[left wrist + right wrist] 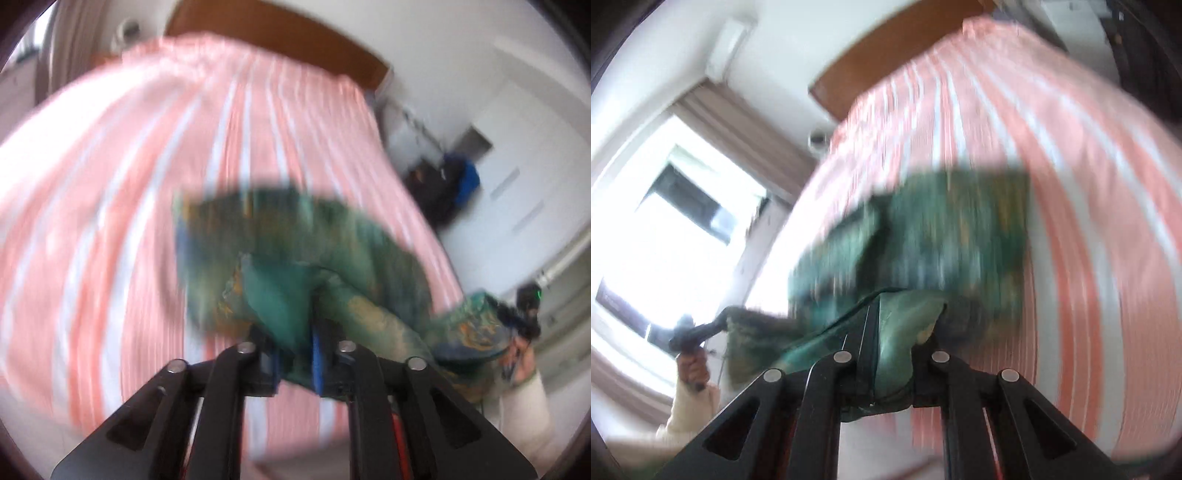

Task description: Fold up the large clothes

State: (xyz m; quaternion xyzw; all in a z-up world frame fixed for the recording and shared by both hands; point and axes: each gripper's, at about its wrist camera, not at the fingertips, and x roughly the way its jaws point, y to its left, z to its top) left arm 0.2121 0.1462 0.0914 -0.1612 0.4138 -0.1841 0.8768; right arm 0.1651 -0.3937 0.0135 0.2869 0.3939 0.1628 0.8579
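Left wrist: one green garment, two claws

Soft green patterned cloth over a pink-and-white striped fabric bedcover; glossy brown wooden headboard.

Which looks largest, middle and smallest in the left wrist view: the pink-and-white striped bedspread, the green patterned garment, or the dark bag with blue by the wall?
1. Pink-and-white striped bedspread
2. Green patterned garment, nearest the camera, so magnified
3. Dark bag with blue, farthest, so its real size is unsure
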